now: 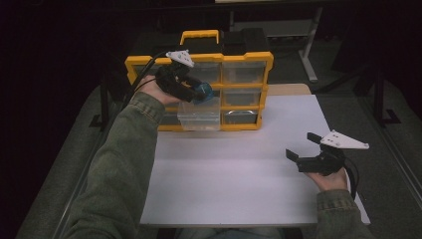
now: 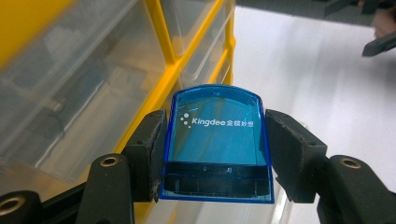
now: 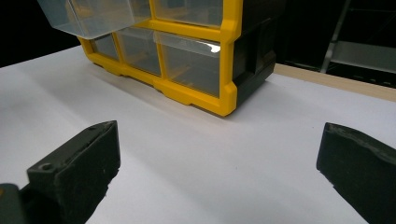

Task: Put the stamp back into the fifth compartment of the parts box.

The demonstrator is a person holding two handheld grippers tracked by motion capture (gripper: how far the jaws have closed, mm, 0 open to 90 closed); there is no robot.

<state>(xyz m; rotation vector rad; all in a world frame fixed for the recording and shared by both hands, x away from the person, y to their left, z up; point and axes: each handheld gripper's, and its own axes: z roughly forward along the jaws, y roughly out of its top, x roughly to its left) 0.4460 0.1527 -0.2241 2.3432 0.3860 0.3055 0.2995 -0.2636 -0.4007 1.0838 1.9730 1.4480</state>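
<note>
A yellow-framed organizer [image 1: 246,59] with clear drawers stands at the back of the white table [image 1: 239,179]. One clear drawer [image 1: 199,117] is pulled out at its lower middle. My left gripper [image 1: 201,92] is shut on a blue translucent Kingdee stamp [image 2: 217,140], held just above the pulled-out drawer; both pads press its sides. The stamp [image 1: 204,91] shows as a blue spot at the jaw tips. My right gripper [image 1: 301,145] stands open over the right side of the table, nothing between its fingers [image 3: 79,163]. The organizer [image 3: 196,65] lies ahead of it.
Beyond the table stand a dark floor and a metal table leg [image 1: 311,45]. A wooden strip [image 1: 288,89] edges the table behind the organizer's right side. The person's green sleeves [image 1: 119,174] come in from the bottom.
</note>
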